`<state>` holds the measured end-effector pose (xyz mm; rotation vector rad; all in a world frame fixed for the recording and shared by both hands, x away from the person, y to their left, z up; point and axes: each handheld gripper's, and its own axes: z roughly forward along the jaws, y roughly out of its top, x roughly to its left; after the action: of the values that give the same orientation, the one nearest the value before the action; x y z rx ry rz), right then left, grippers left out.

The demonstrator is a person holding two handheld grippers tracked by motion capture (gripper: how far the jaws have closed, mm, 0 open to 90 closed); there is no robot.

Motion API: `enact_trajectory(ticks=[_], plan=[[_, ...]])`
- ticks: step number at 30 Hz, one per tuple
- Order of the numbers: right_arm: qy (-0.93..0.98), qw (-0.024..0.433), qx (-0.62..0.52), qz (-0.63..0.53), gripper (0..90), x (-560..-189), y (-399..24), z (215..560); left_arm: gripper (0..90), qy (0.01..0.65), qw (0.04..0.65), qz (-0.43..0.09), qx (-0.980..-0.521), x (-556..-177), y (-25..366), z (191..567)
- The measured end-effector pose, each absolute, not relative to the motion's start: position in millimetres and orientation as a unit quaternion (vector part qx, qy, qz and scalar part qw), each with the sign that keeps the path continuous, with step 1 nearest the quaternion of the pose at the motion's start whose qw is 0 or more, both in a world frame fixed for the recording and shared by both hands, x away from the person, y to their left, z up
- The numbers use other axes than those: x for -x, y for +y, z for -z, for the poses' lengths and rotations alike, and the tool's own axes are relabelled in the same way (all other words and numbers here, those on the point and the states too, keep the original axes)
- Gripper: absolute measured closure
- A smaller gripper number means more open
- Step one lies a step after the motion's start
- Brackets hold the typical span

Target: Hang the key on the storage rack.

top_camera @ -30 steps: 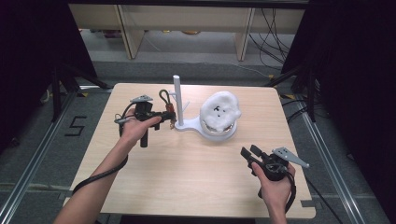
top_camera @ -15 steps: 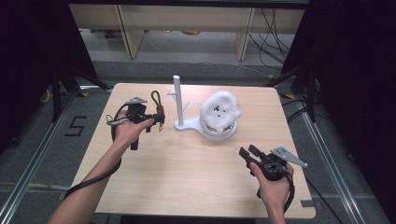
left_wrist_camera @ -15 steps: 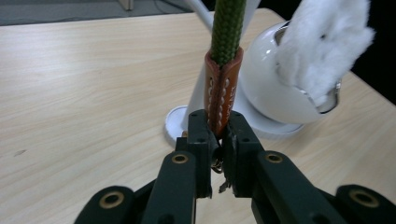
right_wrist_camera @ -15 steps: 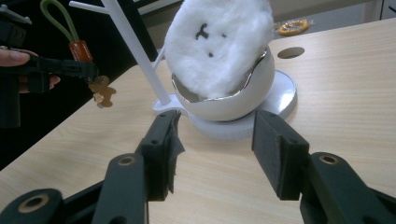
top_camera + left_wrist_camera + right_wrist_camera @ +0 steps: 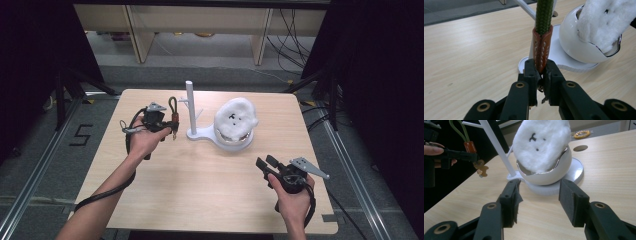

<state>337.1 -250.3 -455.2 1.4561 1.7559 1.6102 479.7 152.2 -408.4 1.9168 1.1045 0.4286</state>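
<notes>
Braided green cord w/ stitched tan leather sleeve; fluffy plush; glossy bowl; matt wood table.

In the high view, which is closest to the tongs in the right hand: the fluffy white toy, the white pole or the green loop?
1. Fluffy white plush toy, in its white bowl, up and left of the right tongs.
2. Thin white upright pole, farther left.
3. Green cord loop with brown leather tab, farthest, gripped in the left tongs.

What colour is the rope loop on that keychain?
Green, with a brown leather sleeve below the rope loop; clearest in the left gripper view.
</notes>
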Motion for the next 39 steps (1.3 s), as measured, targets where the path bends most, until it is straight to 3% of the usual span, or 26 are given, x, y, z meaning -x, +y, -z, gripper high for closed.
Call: enact_trajectory(ticks=[22,39], plan=[[0.617,0.168,-0.514,-0.572,52.0,-337,-251,455,81.7,0.455,0.399,-0.176,-0.777,-488,146,406],[0.619,0.169,-0.508,-0.574,52.0,-338,-251,457,80.4,0.394,0.355,-0.278,-0.801,-460,126,393]])
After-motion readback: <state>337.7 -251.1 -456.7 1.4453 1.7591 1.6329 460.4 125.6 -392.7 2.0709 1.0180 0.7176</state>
